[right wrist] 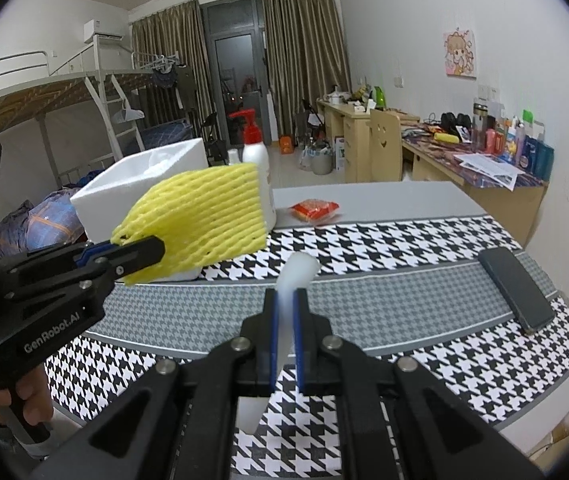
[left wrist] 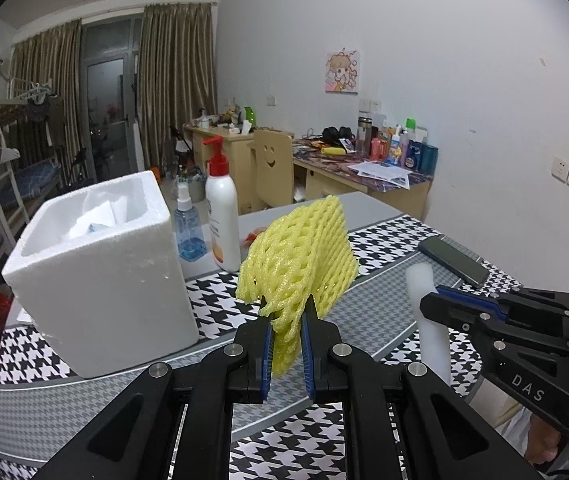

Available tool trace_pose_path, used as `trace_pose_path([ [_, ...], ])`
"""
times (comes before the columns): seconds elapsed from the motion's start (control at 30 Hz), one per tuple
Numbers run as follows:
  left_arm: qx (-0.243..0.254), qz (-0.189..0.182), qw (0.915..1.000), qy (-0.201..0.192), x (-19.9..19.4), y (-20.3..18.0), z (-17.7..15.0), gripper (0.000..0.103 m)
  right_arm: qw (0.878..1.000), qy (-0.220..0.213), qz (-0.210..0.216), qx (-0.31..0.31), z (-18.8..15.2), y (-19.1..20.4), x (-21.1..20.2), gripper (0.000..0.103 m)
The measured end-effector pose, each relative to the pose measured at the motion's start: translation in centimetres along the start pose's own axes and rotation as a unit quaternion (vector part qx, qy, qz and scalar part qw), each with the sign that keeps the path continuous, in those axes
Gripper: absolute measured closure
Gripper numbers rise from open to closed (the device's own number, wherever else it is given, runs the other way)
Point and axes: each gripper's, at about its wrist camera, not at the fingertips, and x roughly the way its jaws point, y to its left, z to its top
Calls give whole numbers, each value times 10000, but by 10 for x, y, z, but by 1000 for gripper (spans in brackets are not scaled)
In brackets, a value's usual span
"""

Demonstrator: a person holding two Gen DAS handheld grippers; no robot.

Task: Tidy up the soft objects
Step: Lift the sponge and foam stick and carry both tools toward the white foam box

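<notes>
My left gripper (left wrist: 286, 312) is shut on a yellow foam net sleeve (left wrist: 300, 256) and holds it above the houndstooth table mat. The same sleeve (right wrist: 200, 220) shows in the right wrist view, clamped by the left gripper (right wrist: 152, 250). My right gripper (right wrist: 284, 300) is shut on a white foam tube (right wrist: 294, 276), held roughly upright above the mat; the tube (left wrist: 428, 312) also shows in the left wrist view with the right gripper (left wrist: 430, 302) across it. A white styrofoam box (left wrist: 96, 264) stands open at the left with white foam pieces inside.
A white pump bottle with red top (left wrist: 222, 220) and a blue spray bottle (left wrist: 188, 228) stand behind the box. A dark phone (right wrist: 516, 292) lies at the mat's right. A red packet (right wrist: 314, 210) lies on the grey tabletop (right wrist: 384, 200).
</notes>
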Motion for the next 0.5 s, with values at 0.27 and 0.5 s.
trace_pose_path([
  [0.27,15,186,9997,-174,-11,8,9,90,9997,-191,134,-81,15,6,-2,94],
  [0.5,34,351,9989,-309,-21,20,19,90,9988,-337,285,-196,29,15,-1,94],
])
